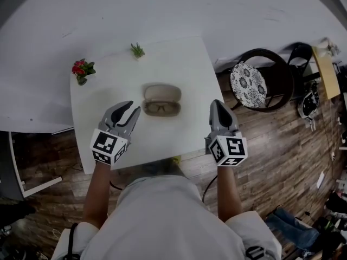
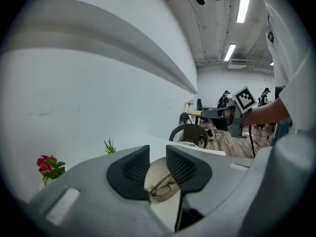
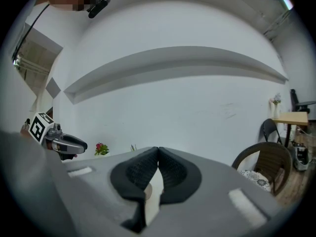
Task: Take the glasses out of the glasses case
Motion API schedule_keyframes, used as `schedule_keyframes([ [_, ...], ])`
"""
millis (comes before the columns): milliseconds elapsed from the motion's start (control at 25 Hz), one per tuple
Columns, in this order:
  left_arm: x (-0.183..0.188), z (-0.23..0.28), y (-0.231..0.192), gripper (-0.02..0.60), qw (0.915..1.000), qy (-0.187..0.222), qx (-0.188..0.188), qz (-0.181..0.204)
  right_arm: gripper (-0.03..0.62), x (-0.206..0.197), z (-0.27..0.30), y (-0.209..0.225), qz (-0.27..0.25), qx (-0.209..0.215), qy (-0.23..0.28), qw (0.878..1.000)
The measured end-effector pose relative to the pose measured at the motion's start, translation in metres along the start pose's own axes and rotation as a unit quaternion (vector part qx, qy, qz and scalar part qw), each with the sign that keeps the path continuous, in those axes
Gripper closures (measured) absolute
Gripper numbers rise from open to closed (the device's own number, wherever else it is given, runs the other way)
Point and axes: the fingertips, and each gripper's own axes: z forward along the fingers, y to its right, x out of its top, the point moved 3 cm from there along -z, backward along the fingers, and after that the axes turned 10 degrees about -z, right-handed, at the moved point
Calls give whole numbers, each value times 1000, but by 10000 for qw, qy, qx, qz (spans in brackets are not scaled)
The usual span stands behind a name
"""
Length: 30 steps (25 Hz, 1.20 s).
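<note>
Open glasses case [image 1: 162, 93] lying near the middle of the white counter [image 1: 179, 58], lid tipped back toward the far edge, with the glasses [image 1: 160, 108] folded in its near half. The left hand-held gripper [image 1: 134, 108] hovers just beside the case's left end, its jaws released, parted and empty, aimed at the frame. The right hand-held gripper [image 1: 216, 103] hangs apart on the right, jaws clenched together on nothing. Likely hazards: nothing steadies the case, so a sideways nudge from the left jaws could slide it across the smooth counter, or the case could lift with the glasses. A bite on a lens rather than the frame could smear or stress it.
</note>
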Motion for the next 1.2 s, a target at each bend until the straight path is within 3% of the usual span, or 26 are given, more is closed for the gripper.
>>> schedule_keyframes([
  [400, -3, 33, -7, 468, 9976, -386, -471, 318, 591, -8, 5, 2, -25, -128, -128, 9998],
  [680, -14, 65, 1, 468, 9893, -838, -891, 796, 591, -19, 6, 14, 56, -206, -212, 9995],
  [1000, -34, 98, 14, 468, 9717, -1455, -1374, 1253, 591, -30, 6, 23, 119, -244, -300, 9992],
  [1200, -61, 116, 14, 468, 9530, -2046, -1675, 1481, 591, -36, 8, 25, 150, -244, -365, 9989],
])
